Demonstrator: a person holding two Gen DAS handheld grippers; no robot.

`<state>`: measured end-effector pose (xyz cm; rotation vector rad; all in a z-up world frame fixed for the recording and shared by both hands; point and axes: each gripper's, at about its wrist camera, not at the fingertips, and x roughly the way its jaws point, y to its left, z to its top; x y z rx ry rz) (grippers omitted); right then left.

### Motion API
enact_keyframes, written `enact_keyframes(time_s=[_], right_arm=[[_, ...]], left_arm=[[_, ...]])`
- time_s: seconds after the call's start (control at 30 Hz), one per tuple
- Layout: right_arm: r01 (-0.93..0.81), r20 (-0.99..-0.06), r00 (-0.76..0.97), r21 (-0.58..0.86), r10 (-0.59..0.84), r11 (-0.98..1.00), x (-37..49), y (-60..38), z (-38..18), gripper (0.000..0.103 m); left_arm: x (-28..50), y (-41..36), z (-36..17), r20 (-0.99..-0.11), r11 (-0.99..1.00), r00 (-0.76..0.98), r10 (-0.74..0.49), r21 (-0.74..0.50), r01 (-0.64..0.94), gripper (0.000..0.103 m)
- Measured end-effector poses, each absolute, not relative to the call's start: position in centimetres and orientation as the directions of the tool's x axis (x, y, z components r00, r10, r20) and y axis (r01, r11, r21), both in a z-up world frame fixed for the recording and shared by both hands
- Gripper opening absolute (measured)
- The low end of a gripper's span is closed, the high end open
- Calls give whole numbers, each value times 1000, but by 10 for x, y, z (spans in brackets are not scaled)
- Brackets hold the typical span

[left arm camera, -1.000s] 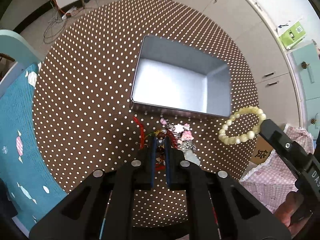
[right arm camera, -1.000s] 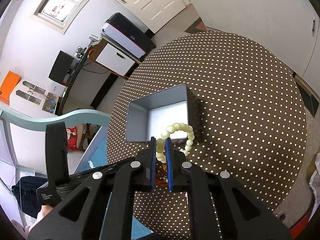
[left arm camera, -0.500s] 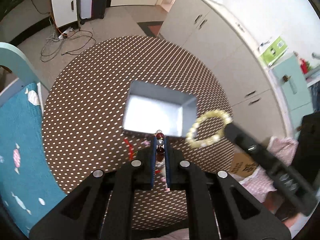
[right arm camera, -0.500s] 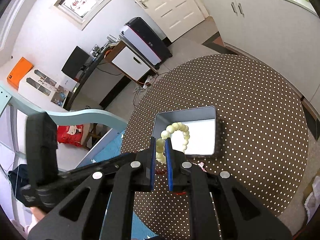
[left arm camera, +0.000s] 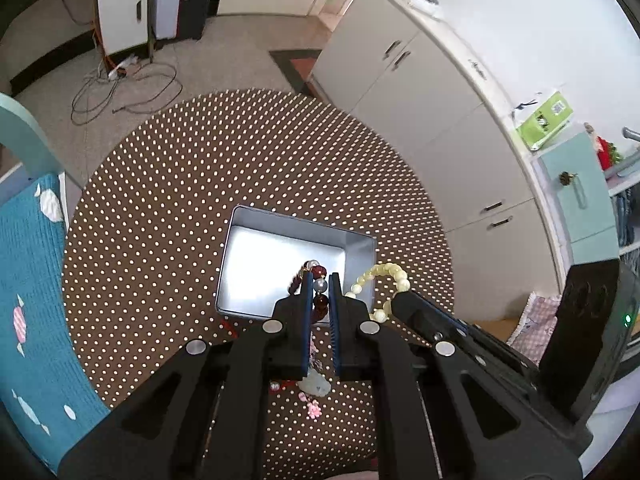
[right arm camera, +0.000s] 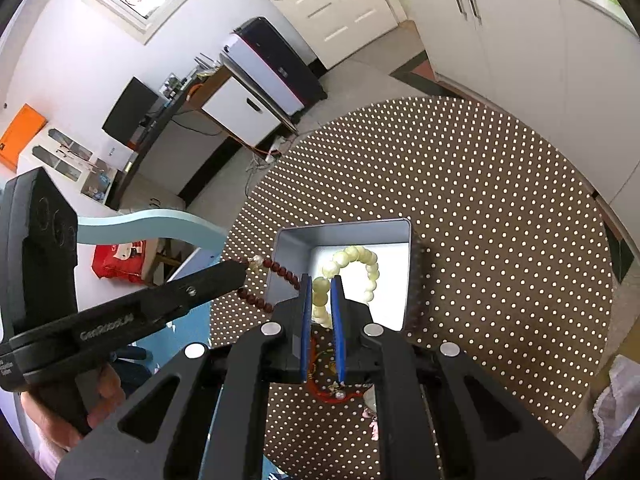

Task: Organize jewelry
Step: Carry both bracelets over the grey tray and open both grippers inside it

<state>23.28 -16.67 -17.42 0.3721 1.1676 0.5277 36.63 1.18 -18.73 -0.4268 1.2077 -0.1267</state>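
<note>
left gripper (left arm camera: 320, 286) clamped on dark bead bracelet (left arm camera: 316, 280), right gripper (right arm camera: 321, 292) on pale bead bracelet (right arm camera: 354, 268), both above tin (left arm camera: 362, 246), seemingly empty; loose charms (left arm camera: 314, 390) remain on counter (left arm camera: 160, 200).

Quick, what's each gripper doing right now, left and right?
Left gripper: closed on the dark red bead bracelet, lifted above the metal tin.
Right gripper: closed on the pale yellow bead bracelet, also above the tin.
</note>
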Motion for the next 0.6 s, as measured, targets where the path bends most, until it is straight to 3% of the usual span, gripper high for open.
enact_keyframes(time_s=[0.6], right_arm=[[-171,-847,145,488,511,856,257,-143,-226,9]], left_arm=[[392,10,-274,-938,928,188,-292,-326,-181,8]])
